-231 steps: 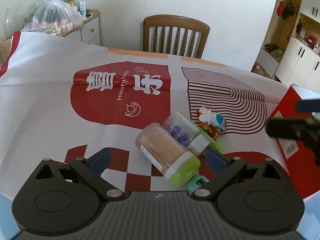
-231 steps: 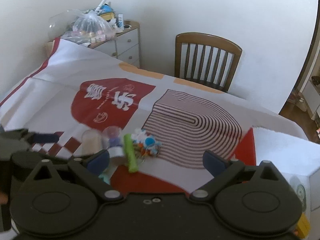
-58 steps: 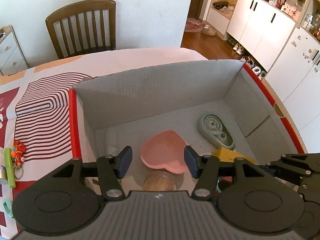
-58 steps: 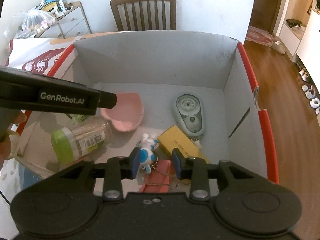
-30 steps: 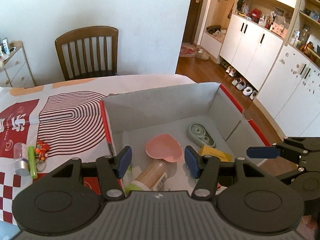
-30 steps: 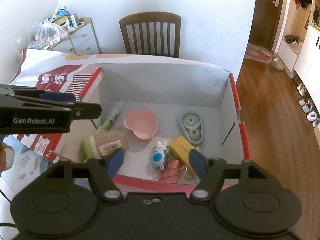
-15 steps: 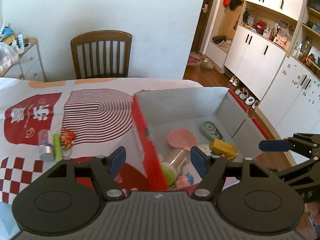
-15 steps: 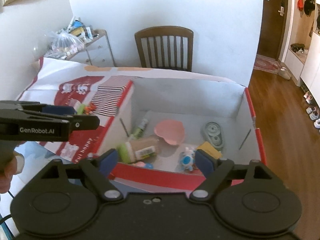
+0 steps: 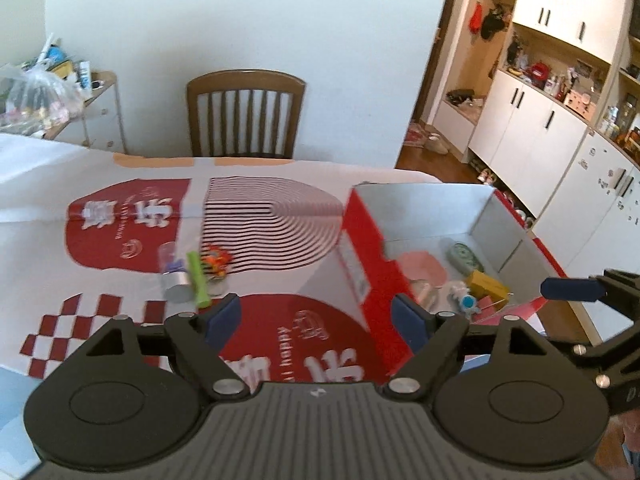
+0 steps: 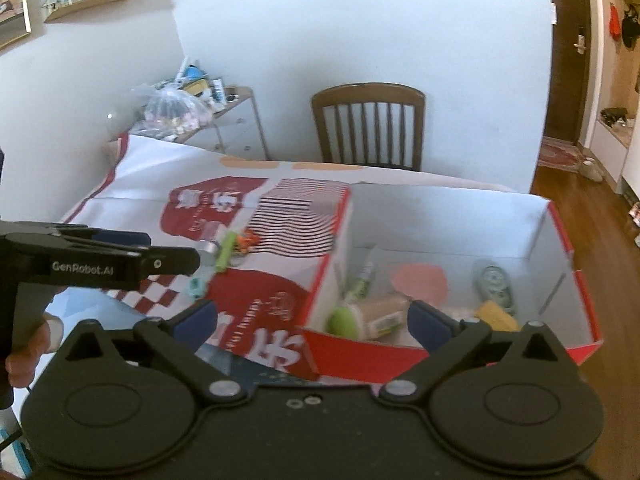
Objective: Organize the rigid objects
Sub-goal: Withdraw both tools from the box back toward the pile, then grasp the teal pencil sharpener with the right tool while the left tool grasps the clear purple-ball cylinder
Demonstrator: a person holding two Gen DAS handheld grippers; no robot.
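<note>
Jar, stick and charm left on cloth

Box (image 9: 362,240) sits at 3 o'clock in the left wrist view, red outside, grey inside, already holding a pink dish (image 9: 424,266), toothpick jar (image 10: 378,314), yellow block (image 9: 486,284), green tape case (image 9: 464,254) and a small figure (image 9: 464,298). Remaining things lie together on the cloth (image 9: 100,280) at 10 o'clock from the left gripper (image 9: 316,322): clear jar (image 9: 174,274) on its side, green stick (image 9: 198,278) touching it, orange charm (image 9: 216,260) just beside. A teal bit (image 10: 196,286) shows nearer in the right wrist view.

Left gripper jaws have just been opening, now spread wide, nothing between them. Right gripper (image 10: 312,320) same: jaws just been opening, fully spread, empty, hovering over the near box wall.

Handling guess: the clear jar looks light, hard, smooth plastic, and it rolls. Pinch across the body near the silver cap, jaws square to its axis. The green stick is stiff, thin and light; take it mid-length. The charm is loose and dangly with a ring; grab the bulkiest part, since it may swing. Nothing looks fragile. The cloth may drag or wrinkle under the fingers.
</note>
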